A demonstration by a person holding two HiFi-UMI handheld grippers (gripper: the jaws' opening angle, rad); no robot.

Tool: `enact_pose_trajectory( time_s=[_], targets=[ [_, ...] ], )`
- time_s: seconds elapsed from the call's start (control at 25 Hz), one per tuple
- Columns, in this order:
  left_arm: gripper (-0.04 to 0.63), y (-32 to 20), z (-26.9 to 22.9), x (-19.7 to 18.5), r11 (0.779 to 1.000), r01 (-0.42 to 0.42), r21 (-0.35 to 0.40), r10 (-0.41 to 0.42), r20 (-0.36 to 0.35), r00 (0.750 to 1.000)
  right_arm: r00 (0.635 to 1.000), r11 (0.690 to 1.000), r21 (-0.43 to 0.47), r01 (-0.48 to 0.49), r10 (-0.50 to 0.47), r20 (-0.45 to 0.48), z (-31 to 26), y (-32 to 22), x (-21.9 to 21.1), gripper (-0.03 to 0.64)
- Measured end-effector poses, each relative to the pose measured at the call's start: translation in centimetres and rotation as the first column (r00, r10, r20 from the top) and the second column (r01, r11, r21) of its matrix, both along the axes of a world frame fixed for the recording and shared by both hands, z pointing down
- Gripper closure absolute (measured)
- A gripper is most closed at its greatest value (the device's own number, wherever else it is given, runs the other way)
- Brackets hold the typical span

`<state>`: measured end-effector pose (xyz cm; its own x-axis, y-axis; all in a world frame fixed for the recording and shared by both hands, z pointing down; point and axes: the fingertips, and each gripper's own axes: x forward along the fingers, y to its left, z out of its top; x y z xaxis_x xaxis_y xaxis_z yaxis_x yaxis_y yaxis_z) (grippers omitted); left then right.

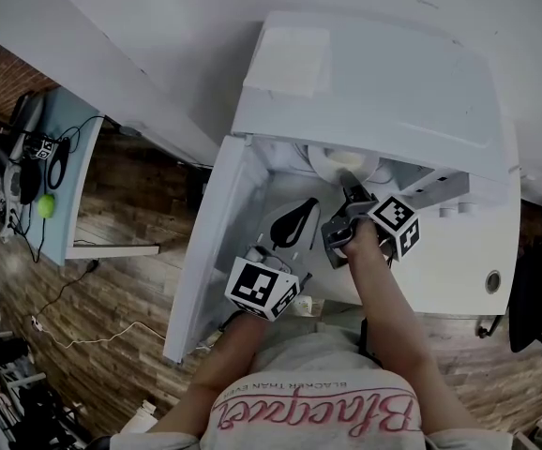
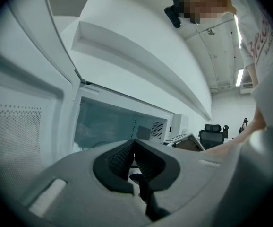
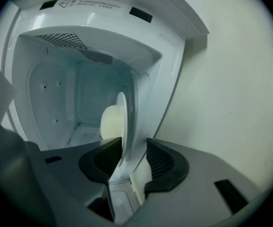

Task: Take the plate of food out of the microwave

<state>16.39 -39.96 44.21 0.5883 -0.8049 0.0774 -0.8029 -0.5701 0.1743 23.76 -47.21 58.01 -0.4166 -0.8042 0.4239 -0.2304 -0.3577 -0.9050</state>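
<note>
Two grippers: right gripper straddles the plate rim inside the microwave, jaws apart, likely poised to pinch. Left gripper, jaws together and empty, hangs by the open door, probably keeping clear.

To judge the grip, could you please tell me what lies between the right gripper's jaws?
In the right gripper view, the rim of the plate stands between the right gripper's jaws, with a gap at the pad on the picture's right.

Green ball on blue table
</note>
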Motion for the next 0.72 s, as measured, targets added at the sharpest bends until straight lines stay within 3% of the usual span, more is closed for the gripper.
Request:
enact_pose_trajectory(
  time_s=[0.44, 0.6, 0.72],
  targets=[
    [0.588, 0.0, -0.4, -0.2, 1.000, 0.009, 0.011, -0.009, -0.004, 1.000, 0.999, 0.997, -0.069, 0.040, -0.042, -0.025, -0.8, 0.2, 0.3, 0.496],
    [0.588, 0.0, -0.4, -0.2, 1.000, 0.008, 0.012, -0.008, -0.005, 1.000, 0.999, 0.998, -0.047, 0.047, -0.048, -0.026, -1.5, 0.3, 0.4, 0.520],
    [0.588, 0.0, -0.4, -0.2, 1.000, 0.010, 0.011, -0.010, -0.004, 1.000, 0.997, 0.998, -0.003, 0.055, -0.055, -0.053, -2.7, 0.1, 0.5, 0.585]
  ],
)
